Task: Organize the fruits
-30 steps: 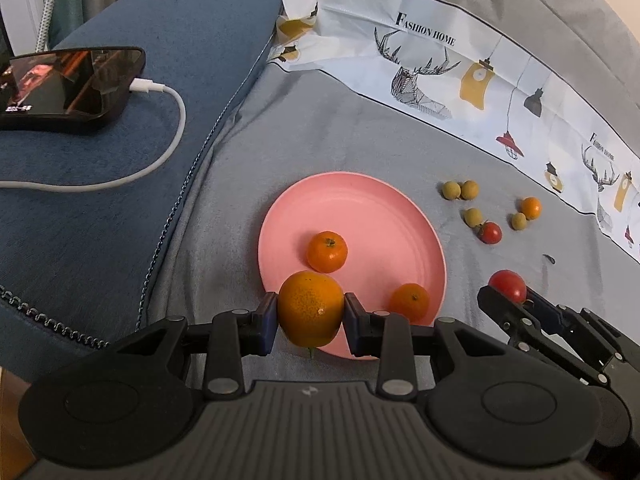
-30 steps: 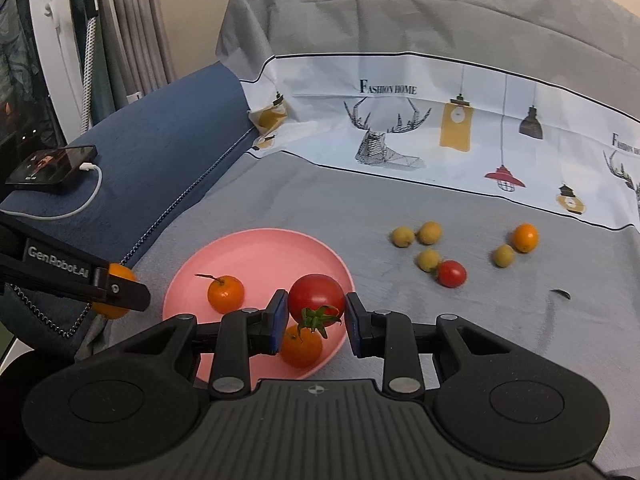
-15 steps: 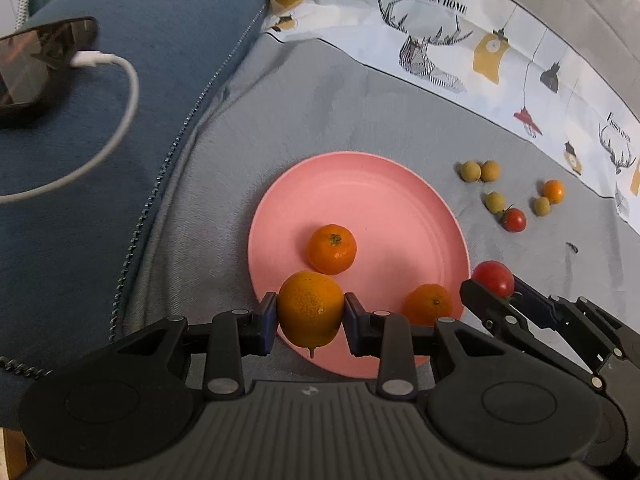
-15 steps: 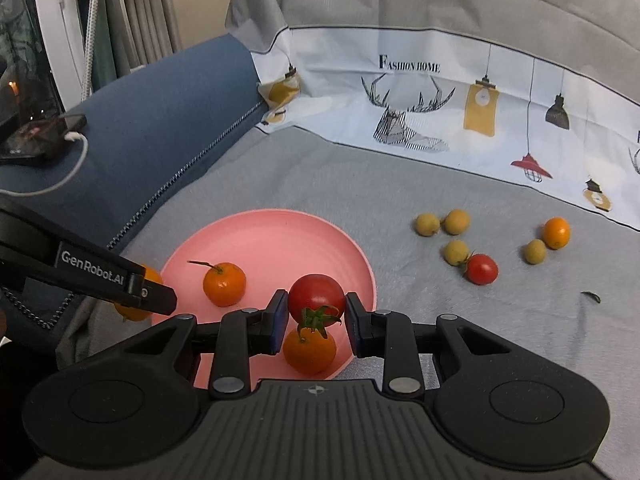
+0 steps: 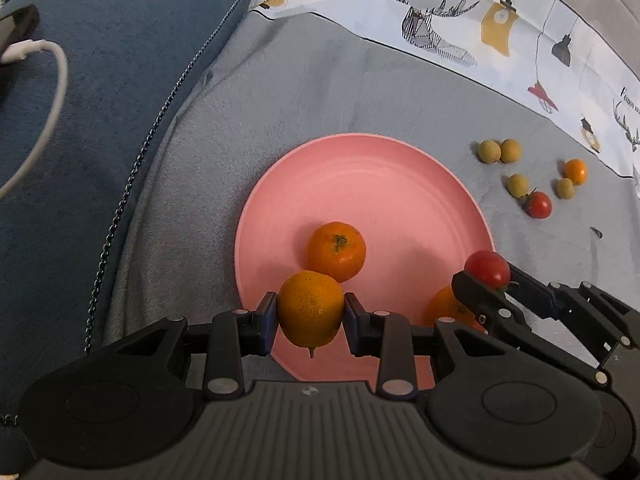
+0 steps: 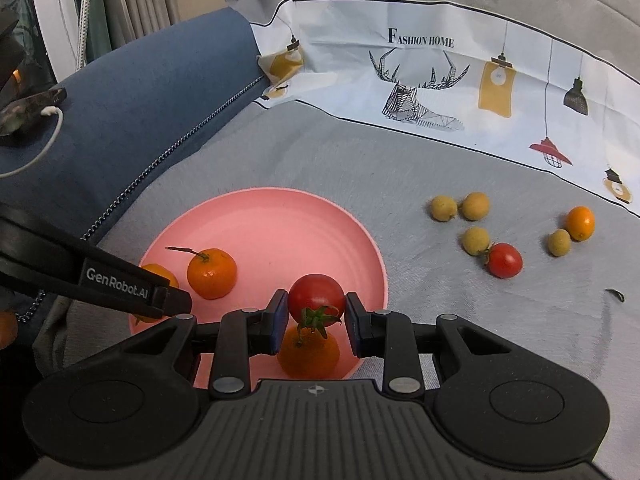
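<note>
Orange round mandarin [image 5: 311,309] sits pinched in the left tool [image 5: 311,316]. Right tool [image 6: 316,312] pinches a red round tomato [image 6: 316,298], both above the pink round plate [image 5: 360,168]

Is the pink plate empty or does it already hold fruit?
Not empty. Two oranges lie on the pink plate; the mandarin and tomato above it are in the grippers.
</note>
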{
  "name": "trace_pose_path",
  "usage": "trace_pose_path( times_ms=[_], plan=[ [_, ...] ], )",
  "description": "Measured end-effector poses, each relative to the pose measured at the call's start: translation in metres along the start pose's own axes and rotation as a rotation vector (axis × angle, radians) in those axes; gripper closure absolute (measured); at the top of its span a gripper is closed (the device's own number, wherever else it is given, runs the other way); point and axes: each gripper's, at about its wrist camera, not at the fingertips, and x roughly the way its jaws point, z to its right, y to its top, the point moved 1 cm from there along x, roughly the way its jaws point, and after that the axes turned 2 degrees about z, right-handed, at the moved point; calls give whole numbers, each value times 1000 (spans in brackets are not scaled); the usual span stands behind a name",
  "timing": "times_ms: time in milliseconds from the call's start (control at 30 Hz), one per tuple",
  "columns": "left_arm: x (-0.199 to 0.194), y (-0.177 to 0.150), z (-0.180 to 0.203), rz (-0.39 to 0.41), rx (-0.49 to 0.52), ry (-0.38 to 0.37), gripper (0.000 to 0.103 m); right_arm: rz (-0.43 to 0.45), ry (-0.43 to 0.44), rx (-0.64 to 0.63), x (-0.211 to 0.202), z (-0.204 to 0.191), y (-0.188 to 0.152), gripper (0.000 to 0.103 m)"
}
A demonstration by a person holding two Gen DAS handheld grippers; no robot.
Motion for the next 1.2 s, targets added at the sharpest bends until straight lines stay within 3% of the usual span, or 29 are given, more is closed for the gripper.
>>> trace_pose_path(
  times_ms=[67,133,200,267,333,467,767,1000,1200],
  plan=[
    [1,1,0,5,10,1,65,-2,6,-5,4,0,2,71],
    [-5,4,1,44,9,5,46,-1,24,-5,6,0,5,70],
    [-16,5,1,115,18,73,15,18,22,8,5,3,11,67],
    [-24,4,-1,164,34,133,0,26,1,30,1,10,17,51],
    [-32,1,-5,189,40,121,0,22,-5,65,-5,18,18,33],
    [-43,-15,-2,171,70,119,0,8,6,83,-27,22,8,22],
    [-79,-76,4,132,66,159,0,-42,4,81,-90,0,-30,16],
    [-133,-104,7,241,67,190,0,83,-34,-50,-149,-26,-35,9],
    [-172,-123,19,335,86,200,0,182,-59,-78,-193,-35,-40,6]
  ],
)
